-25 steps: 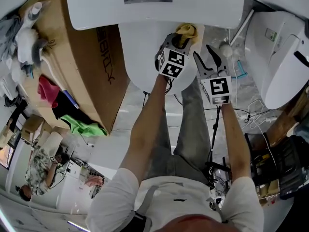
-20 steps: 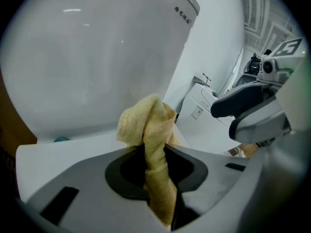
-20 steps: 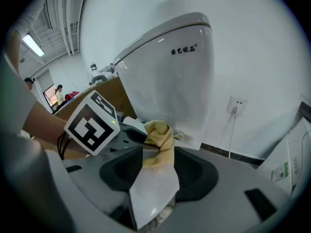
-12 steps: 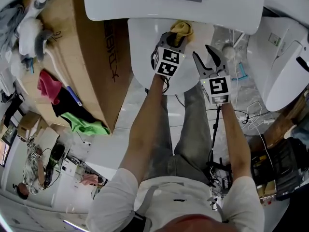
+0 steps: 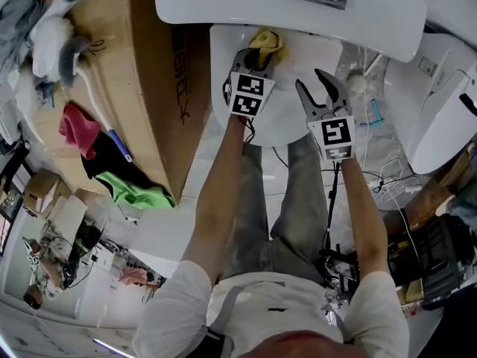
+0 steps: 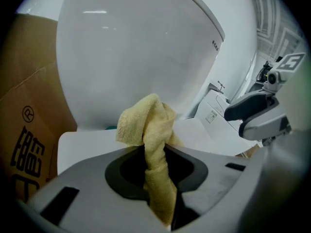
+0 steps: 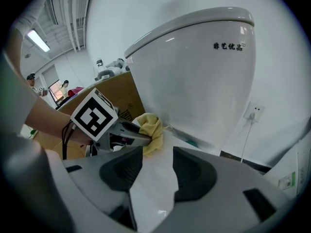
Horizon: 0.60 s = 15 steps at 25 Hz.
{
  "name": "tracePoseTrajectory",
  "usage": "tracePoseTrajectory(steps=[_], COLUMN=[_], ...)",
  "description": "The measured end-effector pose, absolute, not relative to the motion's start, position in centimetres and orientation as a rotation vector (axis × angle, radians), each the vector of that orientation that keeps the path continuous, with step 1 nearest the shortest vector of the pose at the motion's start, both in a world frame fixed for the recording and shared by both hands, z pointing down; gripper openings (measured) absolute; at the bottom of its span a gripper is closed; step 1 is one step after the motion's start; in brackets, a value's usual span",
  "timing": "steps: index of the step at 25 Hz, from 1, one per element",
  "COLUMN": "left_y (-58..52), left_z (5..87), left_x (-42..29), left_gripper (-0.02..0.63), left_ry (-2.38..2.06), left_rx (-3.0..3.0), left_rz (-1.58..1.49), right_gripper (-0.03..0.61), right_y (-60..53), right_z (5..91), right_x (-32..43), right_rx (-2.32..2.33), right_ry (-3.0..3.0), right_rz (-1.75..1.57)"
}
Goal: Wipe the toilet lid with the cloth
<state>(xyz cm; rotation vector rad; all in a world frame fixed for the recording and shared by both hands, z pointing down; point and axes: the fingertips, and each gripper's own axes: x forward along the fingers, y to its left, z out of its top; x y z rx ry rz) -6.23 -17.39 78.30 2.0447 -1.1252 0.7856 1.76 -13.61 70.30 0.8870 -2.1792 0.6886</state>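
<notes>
The cloth (image 5: 267, 42) is clamped in the left gripper (image 5: 256, 60) at the far edge of the toilet lid (image 5: 287, 118), with bare lid stretching near and right, where the right gripper (image 5: 319, 89) is held open and empty.

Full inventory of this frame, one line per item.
toilet lid: 1, white, shut, below both grippers
cistern: 1, white, behind the lid, chrome flush plate on top
cloth: 1, yellow, at the lid's rear
cardboard box: 1, brown, left of the toilet
rags: 3, pink, black, green, along the box's left side
second toilet: 1, white, far right
cables: several, white and black, floor at right
left gripper: shut on the cloth
right gripper: open, empty, over the lid's right side
</notes>
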Motion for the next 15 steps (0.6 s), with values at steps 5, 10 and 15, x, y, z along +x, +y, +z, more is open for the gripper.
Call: tracePoseTrajectory(steps=[5, 10, 15], left_y=[-17.4, -17.2, -16.8], left_z=[78.4, 78.5, 78.8], left_x=[-9.3, -12.6, -15.2], left_gripper=[0.104, 0.104, 0.104], left_ry=[-1.168, -1.206, -1.225], left_rx=[2.015, 1.985, 1.974], left_rz=[0.781, 0.776, 0.781], right_gripper=[0.202, 0.203, 0.204], right_y=[-13.3, -12.9, -12.1], right_z=[70.5, 70.2, 70.2], right_x=[0.7, -0.4, -1.8], right_rx=[0.862, 0.868, 0.884], right_ry=[-2.187, -2.189, -2.179], right_rz=[0.644, 0.620, 0.622])
